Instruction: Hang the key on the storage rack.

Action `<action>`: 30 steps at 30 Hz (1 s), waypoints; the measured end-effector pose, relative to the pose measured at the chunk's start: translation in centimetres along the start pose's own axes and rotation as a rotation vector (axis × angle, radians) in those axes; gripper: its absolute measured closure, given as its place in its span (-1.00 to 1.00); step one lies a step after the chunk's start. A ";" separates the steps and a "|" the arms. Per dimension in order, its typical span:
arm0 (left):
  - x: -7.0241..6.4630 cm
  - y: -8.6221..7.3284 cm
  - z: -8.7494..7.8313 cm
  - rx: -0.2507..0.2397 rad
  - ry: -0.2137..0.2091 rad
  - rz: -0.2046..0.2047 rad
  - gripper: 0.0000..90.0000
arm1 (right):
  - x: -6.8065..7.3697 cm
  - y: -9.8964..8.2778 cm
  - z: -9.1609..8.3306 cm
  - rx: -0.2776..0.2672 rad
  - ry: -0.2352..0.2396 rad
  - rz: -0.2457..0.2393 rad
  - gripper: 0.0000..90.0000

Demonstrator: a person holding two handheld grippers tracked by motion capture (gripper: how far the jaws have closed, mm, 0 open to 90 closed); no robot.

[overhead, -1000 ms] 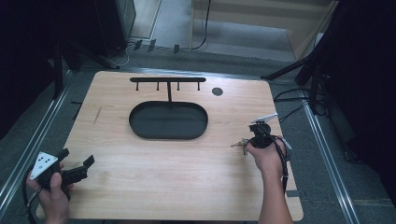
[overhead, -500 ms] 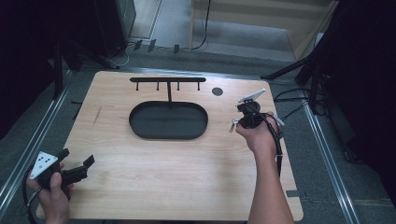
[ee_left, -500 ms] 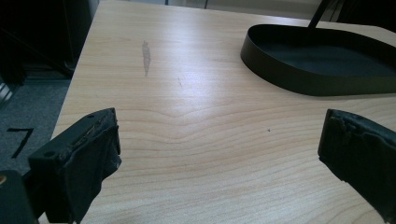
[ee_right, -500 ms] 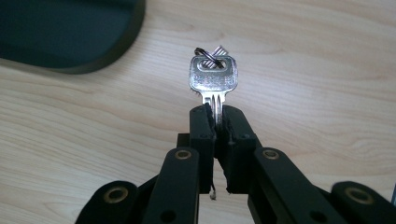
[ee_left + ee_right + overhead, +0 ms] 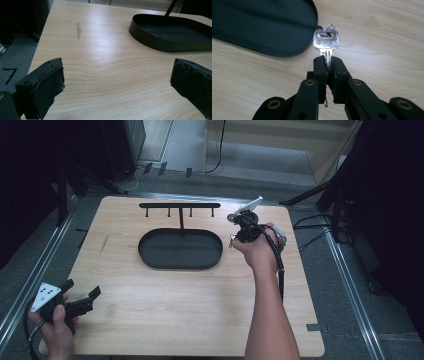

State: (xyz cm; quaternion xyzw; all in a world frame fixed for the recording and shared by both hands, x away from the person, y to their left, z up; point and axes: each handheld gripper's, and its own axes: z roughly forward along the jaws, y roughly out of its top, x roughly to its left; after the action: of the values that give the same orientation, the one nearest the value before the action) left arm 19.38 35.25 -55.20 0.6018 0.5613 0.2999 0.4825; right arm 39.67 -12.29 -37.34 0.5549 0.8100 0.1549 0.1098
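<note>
Our right gripper [image 5: 327, 65] clamps the key [image 5: 326, 43] by its blade (thin purchase); it may twist loose. Left gripper [image 5: 117, 82] gapes.

Your right gripper [image 5: 234, 236], jaws pinching the key [image 5: 326, 43], moves from the table's right edge toward its far edge.
</note>
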 end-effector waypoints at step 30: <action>0.1 0.0 0.0 -0.010 -0.008 -0.016 -1.00 | 4.2 5.0 -2.6 -0.069 0.015 -0.061 0.88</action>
State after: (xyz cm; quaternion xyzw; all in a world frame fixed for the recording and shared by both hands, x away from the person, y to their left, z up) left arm 19.40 35.38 -55.22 0.5963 0.5625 0.2964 0.4901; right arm 41.55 -7.01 -33.10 0.5248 0.8214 0.1835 0.1274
